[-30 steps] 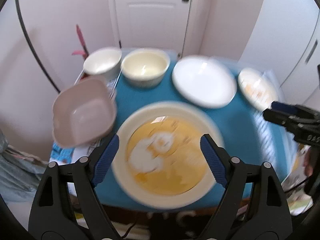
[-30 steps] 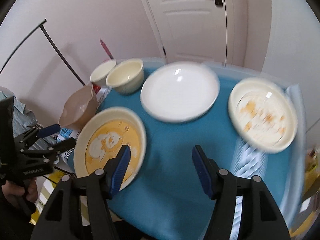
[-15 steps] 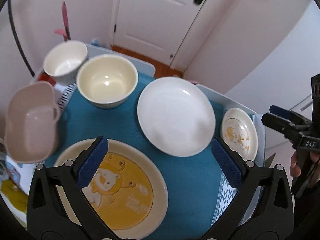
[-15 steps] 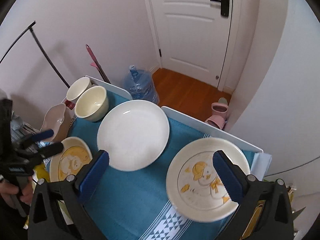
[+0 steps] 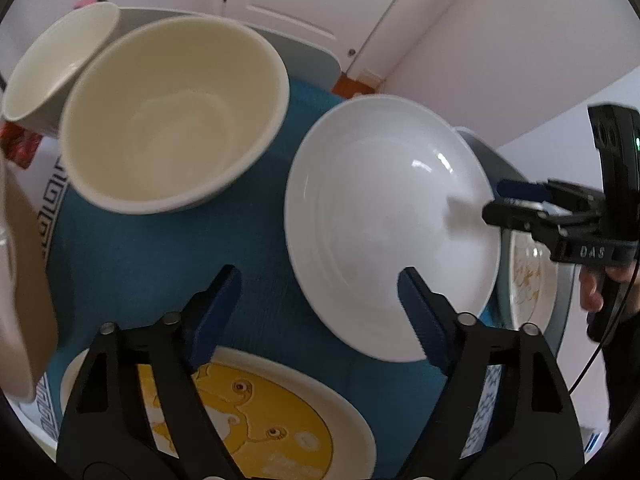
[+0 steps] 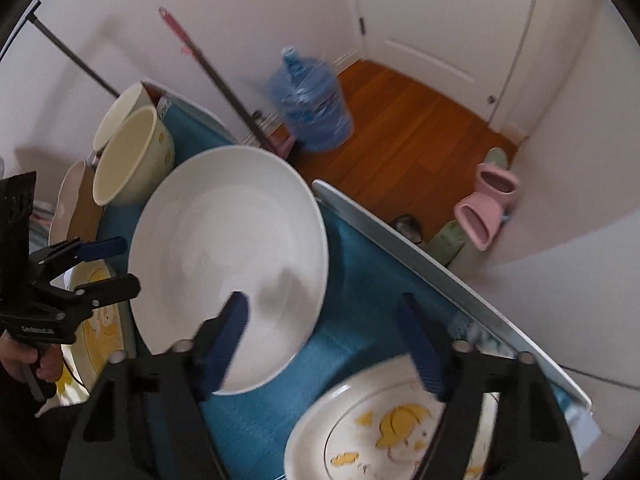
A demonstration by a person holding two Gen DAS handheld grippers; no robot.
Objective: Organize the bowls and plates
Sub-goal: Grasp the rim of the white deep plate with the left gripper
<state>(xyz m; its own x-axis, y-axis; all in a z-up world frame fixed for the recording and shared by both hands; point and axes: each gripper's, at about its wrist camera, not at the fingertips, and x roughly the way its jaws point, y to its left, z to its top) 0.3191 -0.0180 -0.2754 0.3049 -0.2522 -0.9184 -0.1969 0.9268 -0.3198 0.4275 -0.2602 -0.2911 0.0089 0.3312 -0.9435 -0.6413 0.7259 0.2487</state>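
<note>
A plain white plate [image 5: 384, 220] [image 6: 228, 260] lies mid-table on the blue cloth. A cream bowl [image 5: 172, 112] [image 6: 128, 160] and a white bowl [image 5: 52, 60] [image 6: 118, 114] stand at the far left. A yellow cartoon plate [image 5: 260, 420] [image 6: 98, 320] lies under my left gripper [image 5: 320, 308], which is open and empty beside the white plate. A duck plate [image 6: 384, 428] [image 5: 528, 276] lies under my right gripper [image 6: 322, 344], open and empty at the white plate's right edge.
A pinkish-brown square bowl [image 5: 20, 280] [image 6: 72, 208] sits at the table's left edge. Past the table's far edge are a water jug [image 6: 308, 104], pink slippers [image 6: 488, 200], a mop handle [image 6: 212, 72] and a white door [image 6: 440, 12].
Both grippers have dropped lower and moved in toward the white plate, which now looms large in both views. Nothing was grasped.
</note>
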